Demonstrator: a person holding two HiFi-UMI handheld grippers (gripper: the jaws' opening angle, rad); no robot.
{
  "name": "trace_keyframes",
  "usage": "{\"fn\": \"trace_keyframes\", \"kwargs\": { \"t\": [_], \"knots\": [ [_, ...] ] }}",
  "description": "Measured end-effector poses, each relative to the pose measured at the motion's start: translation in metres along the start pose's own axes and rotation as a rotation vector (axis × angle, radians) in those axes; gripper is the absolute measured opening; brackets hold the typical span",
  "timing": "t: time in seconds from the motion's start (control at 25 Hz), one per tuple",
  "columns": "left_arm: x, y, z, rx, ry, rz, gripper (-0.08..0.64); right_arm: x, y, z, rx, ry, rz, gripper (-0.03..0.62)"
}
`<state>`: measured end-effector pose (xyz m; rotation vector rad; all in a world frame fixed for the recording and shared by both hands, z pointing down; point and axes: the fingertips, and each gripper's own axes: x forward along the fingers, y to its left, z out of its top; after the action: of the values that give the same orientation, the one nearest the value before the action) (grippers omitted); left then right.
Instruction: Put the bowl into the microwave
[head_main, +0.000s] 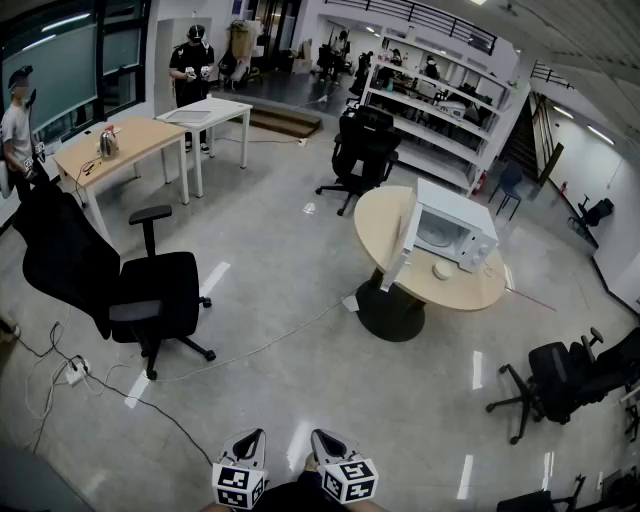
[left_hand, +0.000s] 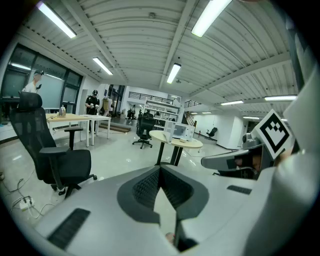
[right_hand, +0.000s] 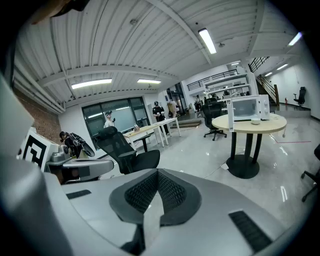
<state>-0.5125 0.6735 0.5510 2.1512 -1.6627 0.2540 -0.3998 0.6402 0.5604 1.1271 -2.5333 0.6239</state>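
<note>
A small white bowl (head_main: 442, 270) sits on the round wooden table (head_main: 470, 292), in front of the white microwave (head_main: 455, 232), whose door (head_main: 400, 245) hangs open to the left. Both grippers are far from the table, at the bottom edge of the head view: left gripper (head_main: 243, 465), right gripper (head_main: 340, 465). The left gripper (left_hand: 160, 167) has its jaws together with nothing between them; beyond it the microwave (left_hand: 180, 131) and bowl (left_hand: 183, 140) look tiny. The right gripper (right_hand: 157, 171) is also shut and empty, and it sees the microwave (right_hand: 248, 107) and bowl (right_hand: 255, 121) at the right.
A black office chair (head_main: 150, 290) stands to the left, with cables and a power strip (head_main: 72, 372) on the floor beside it. More chairs are at the right (head_main: 560, 375) and behind the table (head_main: 360, 150). Desks (head_main: 120, 145) and standing people (head_main: 192, 62) are at the back left.
</note>
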Motion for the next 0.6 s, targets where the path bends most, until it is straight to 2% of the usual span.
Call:
{"fn": "trace_keyframes", "kwargs": {
  "t": [0.24,0.6],
  "knots": [
    [0.049,-0.030,0.026,0.006,-0.014,-0.026,0.046,-0.001,-0.054,0.029,-0.021,-0.024,-0.020,0.015],
    [0.126,-0.083,0.057,0.077,0.007,-0.115,0.046,-0.010,-0.134,0.061,0.019,-0.077,-0.083,0.016]
  ]
}}
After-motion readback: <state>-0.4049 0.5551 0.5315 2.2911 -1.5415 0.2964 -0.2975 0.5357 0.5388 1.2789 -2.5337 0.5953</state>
